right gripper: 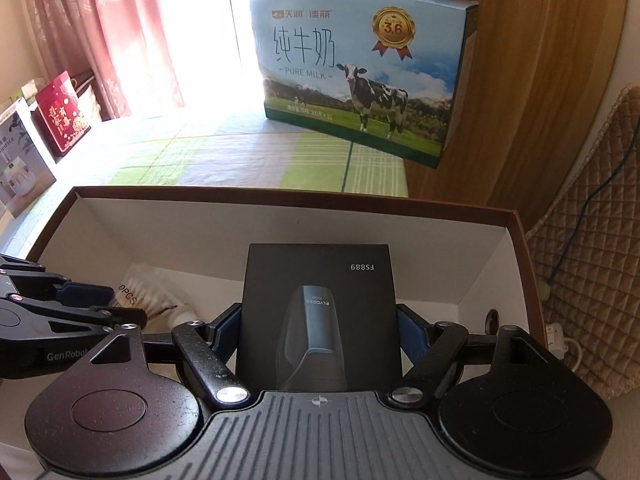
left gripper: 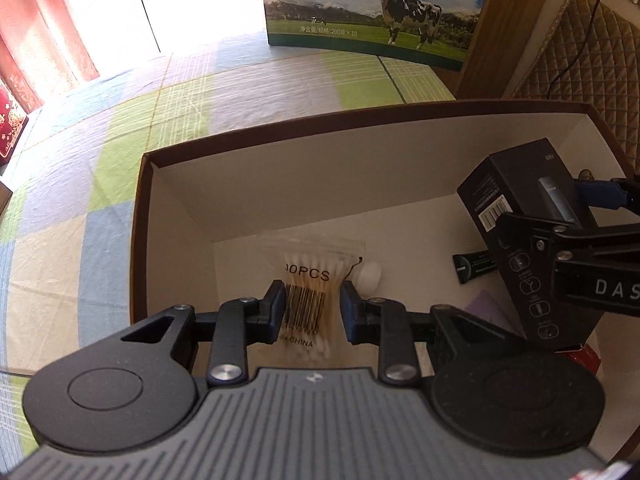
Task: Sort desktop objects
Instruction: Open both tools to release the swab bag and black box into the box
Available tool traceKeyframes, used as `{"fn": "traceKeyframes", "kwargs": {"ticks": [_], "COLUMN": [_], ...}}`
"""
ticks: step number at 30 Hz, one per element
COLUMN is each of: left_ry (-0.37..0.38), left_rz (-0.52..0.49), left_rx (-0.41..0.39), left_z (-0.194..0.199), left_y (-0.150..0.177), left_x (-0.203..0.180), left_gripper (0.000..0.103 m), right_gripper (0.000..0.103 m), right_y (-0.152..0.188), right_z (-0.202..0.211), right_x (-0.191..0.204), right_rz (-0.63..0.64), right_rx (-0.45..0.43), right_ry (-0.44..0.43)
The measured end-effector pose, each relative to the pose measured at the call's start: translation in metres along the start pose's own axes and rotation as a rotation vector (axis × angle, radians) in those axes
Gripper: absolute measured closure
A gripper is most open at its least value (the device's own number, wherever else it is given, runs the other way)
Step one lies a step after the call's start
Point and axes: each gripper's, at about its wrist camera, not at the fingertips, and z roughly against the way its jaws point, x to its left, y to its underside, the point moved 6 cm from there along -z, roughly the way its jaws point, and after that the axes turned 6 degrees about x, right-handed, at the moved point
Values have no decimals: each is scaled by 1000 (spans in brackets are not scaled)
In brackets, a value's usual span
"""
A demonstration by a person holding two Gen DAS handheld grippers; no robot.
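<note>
The left gripper is clamping a clear bag of cotton swabs over the brown storage box; the right gripper is gripping a black shaver carton at the box's 3 o'clock side. Risk: the slack bag is likely to slip, and the grippers, working close together, may collide.

Milk carton on checked tablecloth; pink curtain behind.
</note>
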Motion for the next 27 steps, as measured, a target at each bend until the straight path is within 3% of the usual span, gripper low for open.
{"fn": "traceKeyframes", "kwargs": {"ticks": [10, 15, 18, 27], "left_ry": [-5, -4, 1, 24], "left_rz": [-13, -18, -18, -39], "left_rx": [-27, -43, -52, -120], "left_z": [6, 13, 20, 56], "left_y": [-7, -4, 1, 12], "left_x": [-3, -2, 0, 1], "left_gripper": [53, 47, 37, 22], "right_gripper": [26, 14, 8, 2], "right_y": [-6, -8, -5, 19], "right_z": [3, 18, 30, 66], "right_x": [-2, -3, -3, -6], "right_rz": [-13, -27, -19, -28], "right_rx": [-49, -76, -86, -114], "right_ry": [-53, -71, -74, -104]}}
